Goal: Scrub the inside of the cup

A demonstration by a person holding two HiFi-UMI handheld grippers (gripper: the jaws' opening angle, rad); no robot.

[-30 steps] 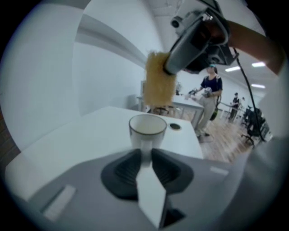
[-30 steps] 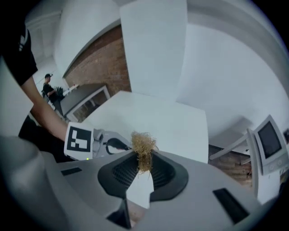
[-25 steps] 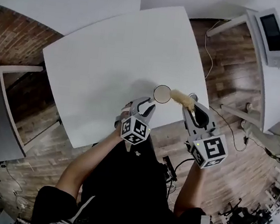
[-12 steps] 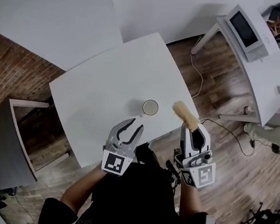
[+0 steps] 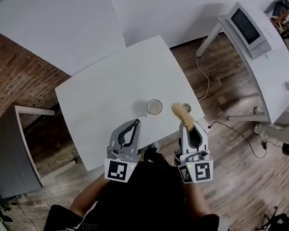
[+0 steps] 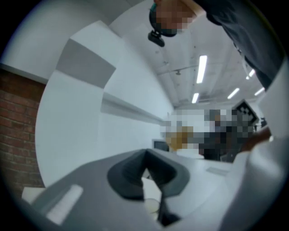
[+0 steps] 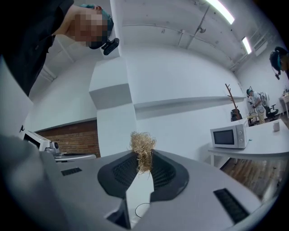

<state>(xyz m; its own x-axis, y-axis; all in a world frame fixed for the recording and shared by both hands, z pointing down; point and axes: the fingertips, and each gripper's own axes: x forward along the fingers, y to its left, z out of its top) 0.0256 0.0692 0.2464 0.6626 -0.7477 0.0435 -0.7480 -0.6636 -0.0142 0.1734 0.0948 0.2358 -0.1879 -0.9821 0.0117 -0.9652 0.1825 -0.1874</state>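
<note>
The fingers of the left gripper have just been closing and meet tip to tip, with nothing between them. The fingers of the right gripper are clamped on the near end of the scrubber, a pale tuft of dry fibre.

The cup stands upright, mouth up, on the white table, close to its near right edge. Neither gripper holds it; both hang on its near side, apart from it.

Recommended procedure, as a judgement: open the left gripper and take the cup by its wall before scrubbing, since a free cup is likely to slide or tip under a sideways push. Then bring the scrubber over the mouth, lower it centred, and work it round the inner wall.

Orientation: the scrubber's long axis runs straight out of the right jaws, with the free end pointing far and slightly left, just right of the cup. It lies roughly level, so it probably needs tipping downward to match the cup's upright axis
</note>
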